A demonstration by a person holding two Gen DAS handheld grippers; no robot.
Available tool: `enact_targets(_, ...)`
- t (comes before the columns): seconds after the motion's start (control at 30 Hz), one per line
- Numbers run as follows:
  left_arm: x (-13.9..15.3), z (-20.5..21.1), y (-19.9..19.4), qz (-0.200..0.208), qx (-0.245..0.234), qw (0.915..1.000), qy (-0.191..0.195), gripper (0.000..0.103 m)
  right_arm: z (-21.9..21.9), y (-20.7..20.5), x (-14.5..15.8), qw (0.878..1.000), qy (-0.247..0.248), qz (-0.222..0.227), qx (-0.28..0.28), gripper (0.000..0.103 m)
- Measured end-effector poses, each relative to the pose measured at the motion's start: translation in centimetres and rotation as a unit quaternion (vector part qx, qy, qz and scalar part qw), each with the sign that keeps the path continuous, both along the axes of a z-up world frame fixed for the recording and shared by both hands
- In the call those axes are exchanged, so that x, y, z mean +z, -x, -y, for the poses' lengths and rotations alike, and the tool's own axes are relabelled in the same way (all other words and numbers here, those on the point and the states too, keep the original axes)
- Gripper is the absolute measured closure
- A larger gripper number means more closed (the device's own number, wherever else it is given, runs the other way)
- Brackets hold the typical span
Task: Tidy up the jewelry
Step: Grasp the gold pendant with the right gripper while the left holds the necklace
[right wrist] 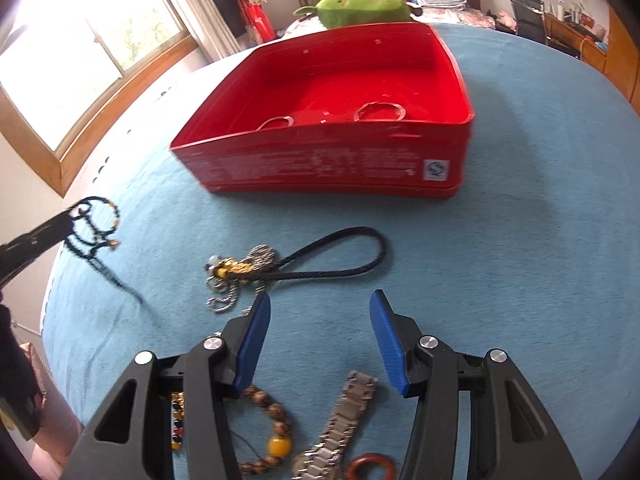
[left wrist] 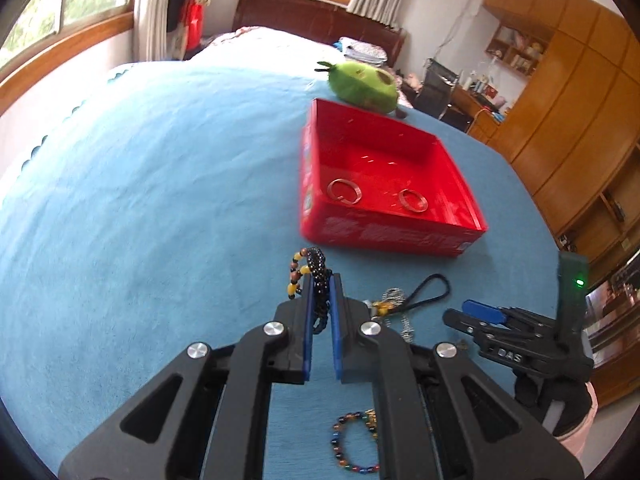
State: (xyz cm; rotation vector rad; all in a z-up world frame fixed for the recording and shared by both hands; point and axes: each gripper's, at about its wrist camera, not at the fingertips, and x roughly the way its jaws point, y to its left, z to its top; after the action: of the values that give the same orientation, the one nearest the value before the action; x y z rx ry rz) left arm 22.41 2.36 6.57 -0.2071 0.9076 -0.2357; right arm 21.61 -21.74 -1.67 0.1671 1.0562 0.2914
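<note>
Left gripper (left wrist: 322,280) — clamped on beaded bracelets (left wrist: 310,272); right gripper (right wrist: 318,308) — jaws apart, empty, near red box (right wrist: 320,164).

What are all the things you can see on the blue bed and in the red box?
red box: one, red, open, on the blue cover.
rings: two, silver, lying inside the red box.
blue cover: one, light blue, under everything.
plush toy: one, green, just behind the red box.
black cord loop: one, black, with a gold charm and silver chain, in front of the box.
multicolour bead bracelet: one, on the cover.
brown bead bracelet: one, with a yellow bead, on the cover.
watch: one, silver, beside it.
red-brown ring: one, by the watch.
left gripper: one, black with blue pads, shut on beaded strands.
right gripper: one, open, empty.
</note>
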Motion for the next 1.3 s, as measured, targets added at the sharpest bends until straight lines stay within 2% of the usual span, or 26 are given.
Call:
enact_targets(0.17, -0.3, -0.8, 0.3, -0.001, -0.001, 1.0000, -0.001, 0.097, -1.8, 1.3, -0.4, 1.000, -0.011, -0.014, 0.024, 0.051)
enact_targets(0.37, -0.8, -2.1, 1.2, 0.001, 0.003, 1.0000, -0.001, 0.097, -5.3, 4.2, -0.5, 0.996, -0.027, -0.027, 0.083, 0.052)
enact_targets(0.43, -1.1, -2.7, 1.5, 0.001, 0.007, 1.0000, 0.000, 0.097, -6.1, 4.9, -0.8, 0.994, -0.029, -0.033, 0.098, 0.059)
enact_targets(0.5, -1.2, -3.1, 1.7, 0.002, 0.009, 1.0000, 0.002, 0.097, -6.4, 5.0, -1.1, 0.992, -0.038, -0.040, 0.110, 0.072)
enact_targets(0.57, -1.3, -3.5, 1.9, 0.002, 0.011, 0.9999, 0.004, 0.097, -6.8, 5.4, -1.2, 0.991, -0.045, -0.044, 0.120, 0.078)
enact_targets(0.63, -1.2, -3.6, 2.1, 0.004, 0.010, 0.9999, 0.005, 0.097, -7.0, 5.8, -1.3, 0.990, -0.049, -0.046, 0.126, 0.078)
enact_targets(0.87, -1.3, -3.7, 2.1, 0.005, 0.012, 0.9999, -0.004, 0.097, -8.7, 6.8, -2.5, 0.988, -0.010, -0.049, 0.145, 0.081)
enact_targets(1.1, -2.0, -3.6, 1.7, -0.005, 0.017, 0.9998, -0.010, 0.097, -9.6, 7.5, -2.8, 0.987, 0.020, -0.024, 0.157, 0.082)
enact_targets(1.3, -2.4, -3.4, 1.3, -0.014, 0.017, 0.9997, -0.012, 0.097, -10.4, 7.9, -2.7, 0.985, 0.036, -0.009, 0.171, 0.079)
